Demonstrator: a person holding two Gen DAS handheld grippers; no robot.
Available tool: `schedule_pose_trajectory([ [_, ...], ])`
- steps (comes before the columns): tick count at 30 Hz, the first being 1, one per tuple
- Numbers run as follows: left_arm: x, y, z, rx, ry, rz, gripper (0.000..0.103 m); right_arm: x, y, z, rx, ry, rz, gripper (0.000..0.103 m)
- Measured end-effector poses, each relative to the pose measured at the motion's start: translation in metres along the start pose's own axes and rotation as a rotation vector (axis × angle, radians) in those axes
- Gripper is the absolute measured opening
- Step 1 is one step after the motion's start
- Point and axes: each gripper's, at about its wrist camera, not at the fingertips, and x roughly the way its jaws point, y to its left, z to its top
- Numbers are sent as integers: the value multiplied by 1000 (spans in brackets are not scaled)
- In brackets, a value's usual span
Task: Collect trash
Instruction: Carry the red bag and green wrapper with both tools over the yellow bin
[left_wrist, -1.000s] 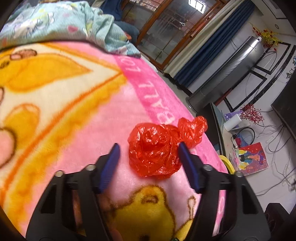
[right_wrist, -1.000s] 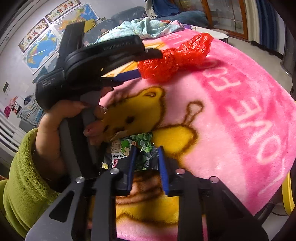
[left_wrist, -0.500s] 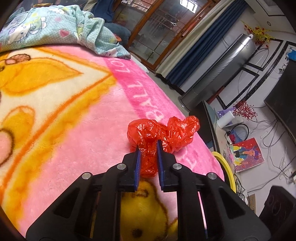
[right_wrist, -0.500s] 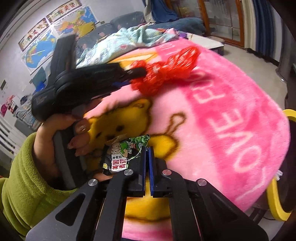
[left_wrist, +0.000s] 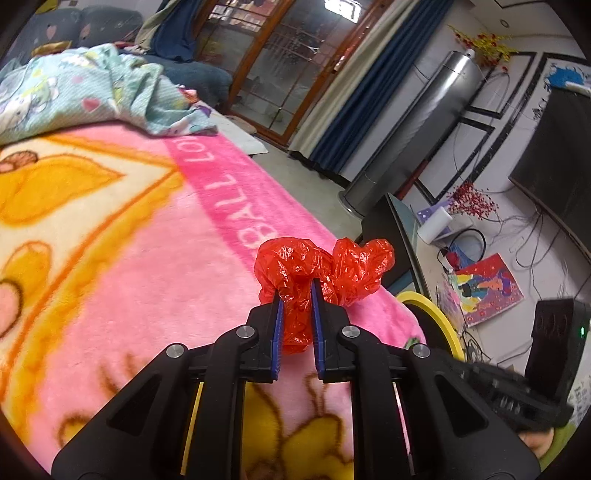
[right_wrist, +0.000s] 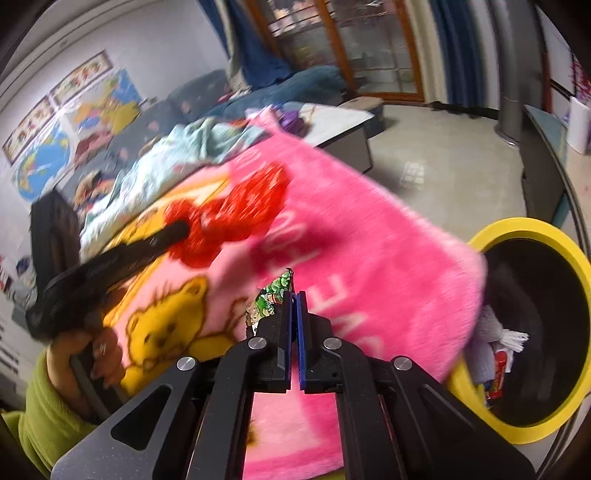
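Both grippers clamped on trash over pink blanket (left_wrist: 140, 266).
Left gripper (left_wrist: 296, 295) pinching red plastic bag (left_wrist: 321, 266), near blanket's right edge. Right gripper (right_wrist: 294, 299) squeezed narrow on green printed wrapper (right_wrist: 271, 297), over blanket's corner beside yellow-rimmed bin (right_wrist: 532, 229) holding other trash. Right view blurred.

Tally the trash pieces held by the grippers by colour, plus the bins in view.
Red: 1, crumpled plastic bag in the left gripper
Green printed: 1, snack wrapper in the right gripper
Yellow-rimmed bin: 1
Total: 3
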Motion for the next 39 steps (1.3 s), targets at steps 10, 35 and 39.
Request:
schedule_pose_trajectory([
  [10,-3,-35,-4,98,-5,-19,8,-26,-49,24,123,-109,-69,2],
  [35,15,-124,-27,314,46,-105,8,-91,-138,23,354,-290,-191,2],
  [39,21,-139,-35,352,62,-121,8,-102,-149,20,376,-318,-216,2],
])
